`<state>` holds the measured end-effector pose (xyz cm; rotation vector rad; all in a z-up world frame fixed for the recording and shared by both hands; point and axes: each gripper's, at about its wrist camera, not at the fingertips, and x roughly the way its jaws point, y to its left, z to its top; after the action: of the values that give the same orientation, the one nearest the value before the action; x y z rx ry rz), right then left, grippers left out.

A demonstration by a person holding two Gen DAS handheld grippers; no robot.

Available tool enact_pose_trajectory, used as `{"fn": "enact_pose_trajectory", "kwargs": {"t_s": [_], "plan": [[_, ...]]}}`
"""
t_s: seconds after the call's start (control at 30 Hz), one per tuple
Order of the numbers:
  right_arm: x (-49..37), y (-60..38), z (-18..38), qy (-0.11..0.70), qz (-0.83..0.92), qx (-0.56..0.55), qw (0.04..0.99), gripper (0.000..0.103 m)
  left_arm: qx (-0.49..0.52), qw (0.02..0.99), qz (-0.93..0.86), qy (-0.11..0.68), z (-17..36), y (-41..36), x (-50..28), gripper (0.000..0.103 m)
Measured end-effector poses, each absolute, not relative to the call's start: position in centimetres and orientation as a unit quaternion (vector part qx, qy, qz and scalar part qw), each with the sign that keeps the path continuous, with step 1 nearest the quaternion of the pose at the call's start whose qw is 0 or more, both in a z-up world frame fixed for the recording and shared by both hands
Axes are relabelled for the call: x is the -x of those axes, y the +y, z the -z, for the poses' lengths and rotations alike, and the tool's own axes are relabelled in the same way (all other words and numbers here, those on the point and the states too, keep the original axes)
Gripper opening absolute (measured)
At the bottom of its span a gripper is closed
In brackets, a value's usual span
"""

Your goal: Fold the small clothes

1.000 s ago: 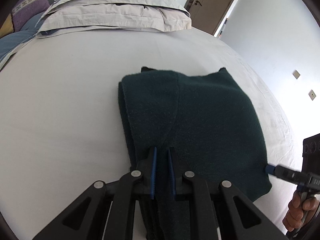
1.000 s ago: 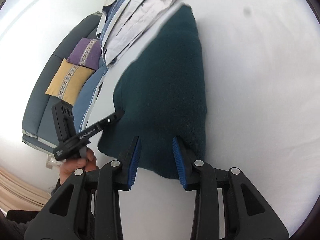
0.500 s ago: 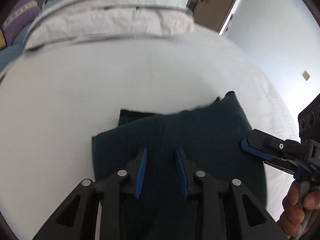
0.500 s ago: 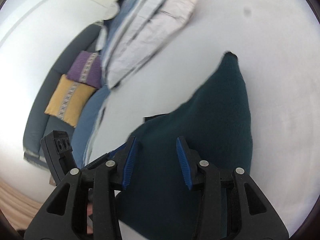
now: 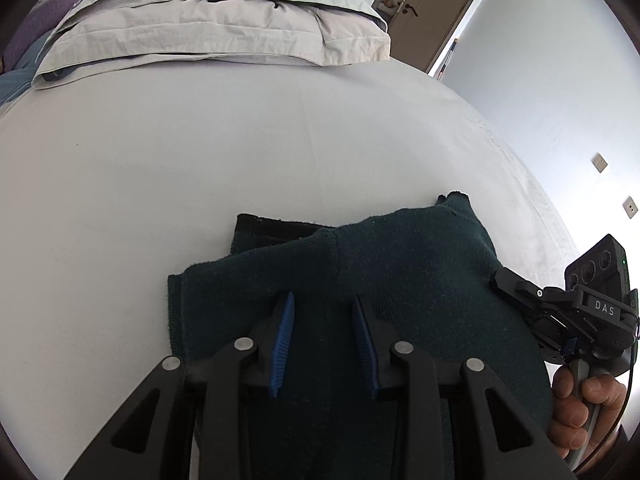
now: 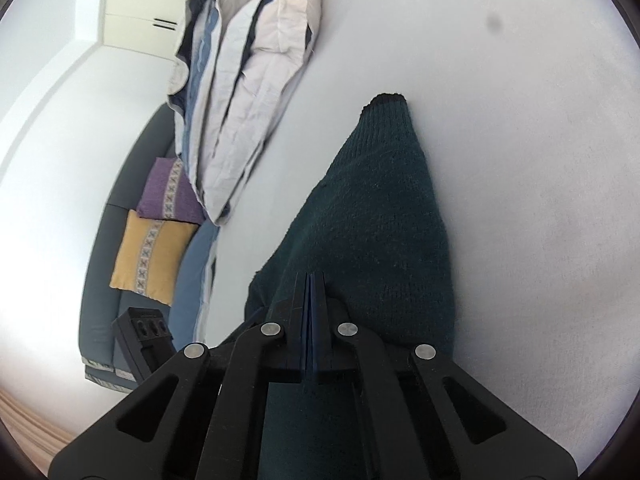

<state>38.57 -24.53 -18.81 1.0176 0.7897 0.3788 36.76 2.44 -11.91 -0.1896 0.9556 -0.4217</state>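
A big bed [image 5: 200, 152] with a white sheet fills most of the room, and white walls stand around it. At the far end of the bed lies a pile of folded bedding [image 5: 216, 28] in pale grey and blue. Past it a brown door [image 5: 436, 8] stands in the far right corner. Beside the bed is a dark sofa with a yellow cushion [image 6: 150, 256] and a purple cushion [image 6: 170, 192].

A dark green sweater [image 5: 400, 280] lies folded on the near part of the bed, with a black edge poking out at its far side.

The left tongs [image 5: 324, 340] are spread a little over the sweater, and their blue pads do not press on it. The right tongs [image 6: 310, 280] are pressed together, pinching the sweater at its right edge. A hand [image 5: 584, 412] holds the handle of the right tongs.
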Motion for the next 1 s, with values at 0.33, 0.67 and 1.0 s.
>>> {"fn": "enact_pose_trajectory", "kwargs": {"t_s": [0.33,0.67,1.0], "plan": [[-35.2,-26.3,18.1,0.318,-0.167,-0.457,0.814,0.007,0.147,0.858,0.219,0.441,11.9,4.2,-36.4,0.034],[-30.4,-29.3,13.2,0.354,-0.101,-0.379,0.849,0.103,0.270,0.847,0.192,0.417,8.5,13.1,-32.5,0.080],[-33.4,-27.2,16.8,0.480,-0.152,-0.376,0.778,0.068,0.255,0.803,0.205,0.499,12.3,12.2,-33.0,0.079]]}}
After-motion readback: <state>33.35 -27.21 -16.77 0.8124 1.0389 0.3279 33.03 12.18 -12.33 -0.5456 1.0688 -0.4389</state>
